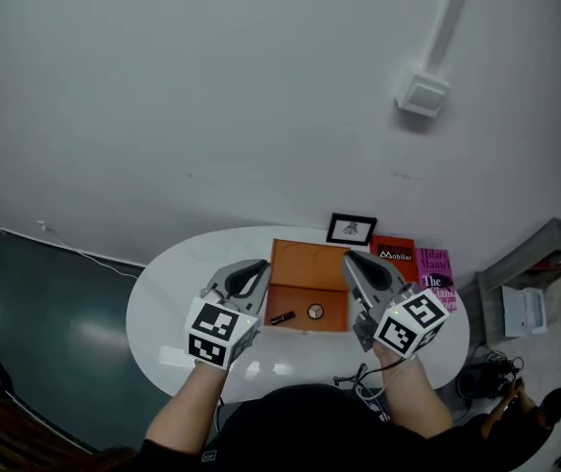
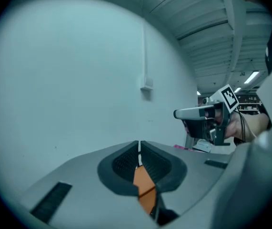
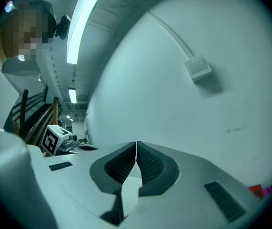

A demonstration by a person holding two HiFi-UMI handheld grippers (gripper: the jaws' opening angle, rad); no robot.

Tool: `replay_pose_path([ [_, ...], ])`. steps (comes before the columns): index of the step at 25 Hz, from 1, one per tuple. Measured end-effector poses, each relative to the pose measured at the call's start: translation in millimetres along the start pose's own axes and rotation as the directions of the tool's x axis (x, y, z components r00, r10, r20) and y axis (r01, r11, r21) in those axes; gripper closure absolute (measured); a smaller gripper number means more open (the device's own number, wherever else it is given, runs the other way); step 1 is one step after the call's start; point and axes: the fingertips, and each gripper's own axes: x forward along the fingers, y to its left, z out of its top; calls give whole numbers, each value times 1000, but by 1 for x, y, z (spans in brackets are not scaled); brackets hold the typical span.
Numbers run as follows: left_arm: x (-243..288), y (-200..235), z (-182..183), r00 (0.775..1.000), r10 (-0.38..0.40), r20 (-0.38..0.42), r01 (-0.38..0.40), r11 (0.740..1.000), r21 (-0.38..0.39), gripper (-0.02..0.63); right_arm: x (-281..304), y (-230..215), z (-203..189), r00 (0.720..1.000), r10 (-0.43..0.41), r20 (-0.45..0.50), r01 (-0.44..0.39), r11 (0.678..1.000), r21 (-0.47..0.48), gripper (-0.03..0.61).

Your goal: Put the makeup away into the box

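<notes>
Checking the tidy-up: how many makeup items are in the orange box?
2: a dark tube at the box's front left, a small round case just right of it. More may be hidden.

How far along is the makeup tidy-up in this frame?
Looks nearly done: a dark tube and a round compact lie in the open orange box. Nothing is in hand: the left gripper and right gripper are both shut and empty. No other makeup shows on the white table, though the grippers hide part of it.
</notes>
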Motion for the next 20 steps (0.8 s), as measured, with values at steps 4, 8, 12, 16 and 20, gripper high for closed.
replay_pose_path([
  [4,2,-16,41,998,9,59,-12,999,51,589,0,29,39,995,89,53,-79,983,-165,541],
  [8,10,-18,79,992,57,111,-65,996,67,589,-20,21,75,988,96,119,-63,965,-254,543],
  [12,11,-21,92,986,101,134,-107,993,44,589,-42,-9,86,983,45,178,-5,976,-216,543],
  [16,21,-21,74,987,121,101,-124,992,25,589,-50,-41,64,986,1,169,19,993,-115,543],
  [20,22,-27,51,991,110,71,-108,994,-26,589,-57,-44,31,994,-2,112,13,995,-97,543],
])
